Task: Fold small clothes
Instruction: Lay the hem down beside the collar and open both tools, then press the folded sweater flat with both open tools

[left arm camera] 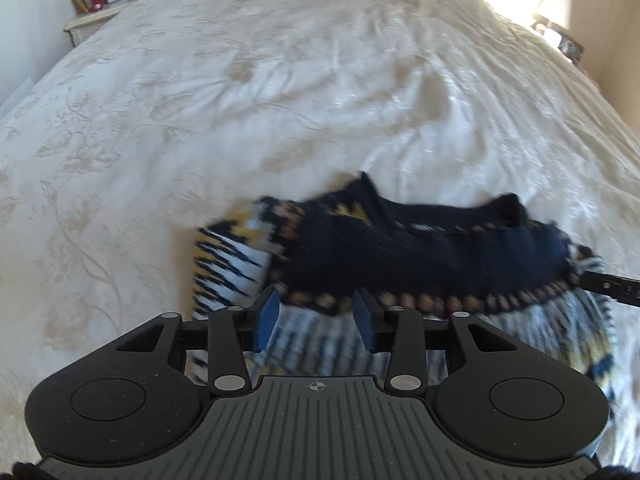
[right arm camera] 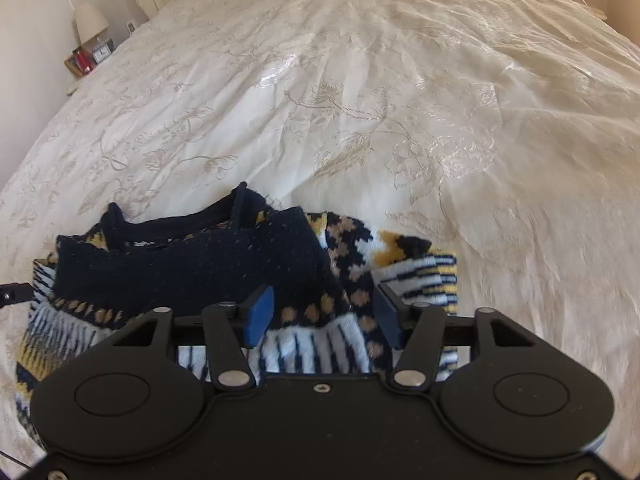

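Note:
A small knitted sweater (left arm camera: 400, 256) lies bunched and folded on the cream bedspread (left arm camera: 280, 80). It is navy with a tan dotted band and white, yellow and navy patterned parts. My left gripper (left arm camera: 316, 314) hovers over the sweater's near edge, its blue pads apart and gripping nothing. From the right wrist the sweater (right arm camera: 192, 268) fills the lower left. My right gripper (right arm camera: 325, 314) stands wide open above the dotted band, and the cloth lies below the pads without being pinched. A black tip of the other gripper shows at each view's edge.
The bedspread (right arm camera: 380, 92) stretches far ahead with floral embroidery and wrinkles. A nightstand (left arm camera: 94, 12) with a lamp, clock and red item stands at the far left, and it appears again as the nightstand (right arm camera: 86, 60). Another lamp (left arm camera: 554, 2) sits far right in bright light.

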The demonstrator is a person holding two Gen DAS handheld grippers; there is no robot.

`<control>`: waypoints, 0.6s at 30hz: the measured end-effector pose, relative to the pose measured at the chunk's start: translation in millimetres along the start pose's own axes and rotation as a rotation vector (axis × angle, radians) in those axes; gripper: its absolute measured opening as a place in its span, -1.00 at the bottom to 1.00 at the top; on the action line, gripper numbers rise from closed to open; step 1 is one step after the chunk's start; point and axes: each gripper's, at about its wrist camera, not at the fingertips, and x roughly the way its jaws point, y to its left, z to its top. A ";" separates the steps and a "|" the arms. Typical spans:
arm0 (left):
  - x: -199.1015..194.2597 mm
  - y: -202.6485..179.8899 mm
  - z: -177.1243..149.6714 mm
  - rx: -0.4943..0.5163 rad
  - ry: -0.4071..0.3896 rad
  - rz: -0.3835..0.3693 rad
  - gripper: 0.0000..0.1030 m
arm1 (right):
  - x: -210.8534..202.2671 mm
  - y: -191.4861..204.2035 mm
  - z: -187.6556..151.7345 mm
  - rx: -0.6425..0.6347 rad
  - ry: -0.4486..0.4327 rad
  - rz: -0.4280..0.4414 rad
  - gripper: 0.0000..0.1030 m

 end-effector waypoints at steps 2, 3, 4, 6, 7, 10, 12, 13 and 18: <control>-3.3 -10.7 -10.4 0.007 0.021 -0.024 -0.18 | -7.8 3.4 -9.0 0.011 0.001 0.012 0.52; -4.4 -14.9 -16.6 0.007 0.036 -0.040 -0.13 | -11.2 5.5 -13.4 0.012 0.003 0.015 0.52; -4.3 -18.2 -22.1 0.002 0.056 -0.059 -0.06 | -14.5 7.5 -18.1 0.010 0.008 0.017 0.54; -4.6 -21.5 -33.9 -0.021 0.101 -0.096 -0.01 | -20.1 12.5 -27.6 0.006 0.020 0.030 0.66; -6.8 -23.1 -41.7 -0.034 0.116 -0.111 0.07 | -23.9 15.0 -32.7 0.002 0.024 0.037 0.73; -15.0 -24.5 -57.7 -0.044 0.130 -0.119 0.37 | -33.3 21.8 -46.6 -0.009 0.035 0.049 0.79; -20.4 -24.5 -65.7 -0.041 0.134 -0.115 0.46 | -40.4 24.9 -57.4 -0.006 0.039 0.058 0.89; -22.1 -24.4 -68.7 -0.038 0.139 -0.112 0.52 | -43.3 26.1 -61.3 -0.005 0.038 0.059 0.91; -28.6 -27.7 -76.1 -0.024 0.137 -0.088 0.55 | -55.5 26.8 -80.5 0.014 0.044 0.064 0.93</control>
